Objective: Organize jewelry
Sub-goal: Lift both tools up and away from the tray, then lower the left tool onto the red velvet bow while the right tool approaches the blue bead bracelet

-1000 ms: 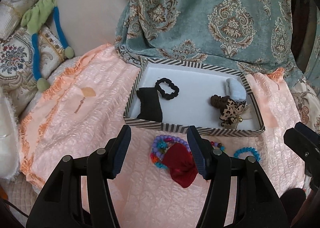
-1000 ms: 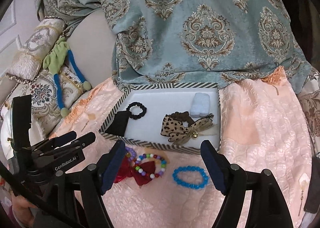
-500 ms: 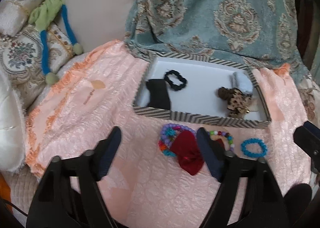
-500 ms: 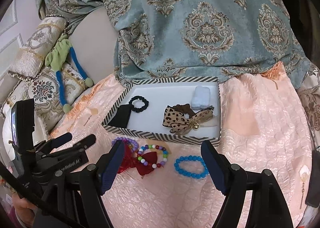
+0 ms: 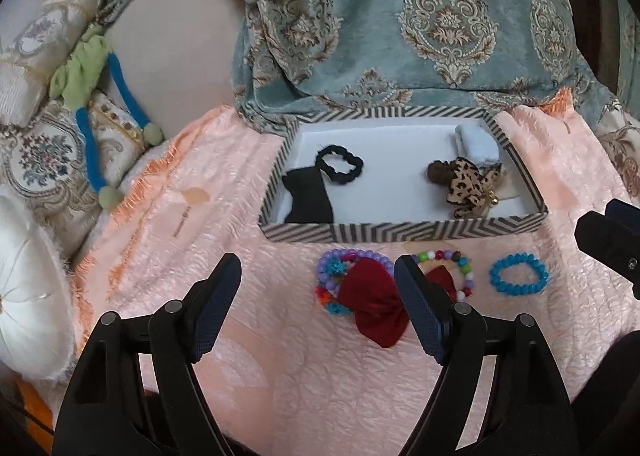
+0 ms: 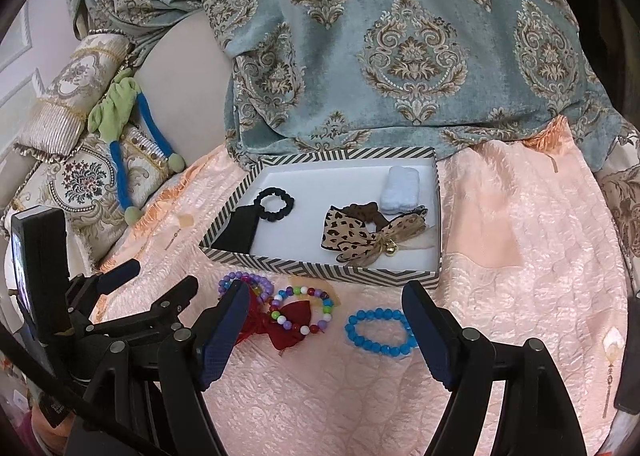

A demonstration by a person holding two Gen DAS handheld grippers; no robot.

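Observation:
A striped box (image 5: pixel 404 232) (image 6: pixel 320 274) on the peach bedspread holds a black scrunchie (image 5: pixel 339 165) (image 6: pixel 274 204), a black cloth piece (image 5: pixel 308 196), a leopard bow (image 5: pixel 466 180) (image 6: pixel 352 236) and a pale blue roll (image 5: pixel 476 144) (image 6: pixel 400 188). In front of it lie a purple bead bracelet (image 5: pixel 352 256) (image 6: pixel 240 279), a red bow (image 5: pixel 374 296) (image 6: pixel 292 322), a multicolour bead bracelet (image 5: pixel 448 258) (image 6: pixel 300 310) and a blue bead bracelet (image 5: pixel 519 278) (image 6: pixel 378 332). My left gripper (image 5: pixel 318 304) is open and empty, above the cloth left of the red bow. My right gripper (image 6: pixel 326 332) is open and empty, above the bracelets.
Patterned teal fabric (image 5: pixel 400 24) hangs behind the box. Embroidered cushions (image 5: pixel 44 152) and a green and blue plush toy (image 5: pixel 86 76) lie at the left. A white round cushion (image 5: pixel 28 296) is at the near left. A drop earring (image 6: pixel 611 360) lies at the far right.
Both grippers have drawn back and up from the box. The left gripper's jaws have opened wider and shifted left of the red bow. Nothing on the bed has moved.

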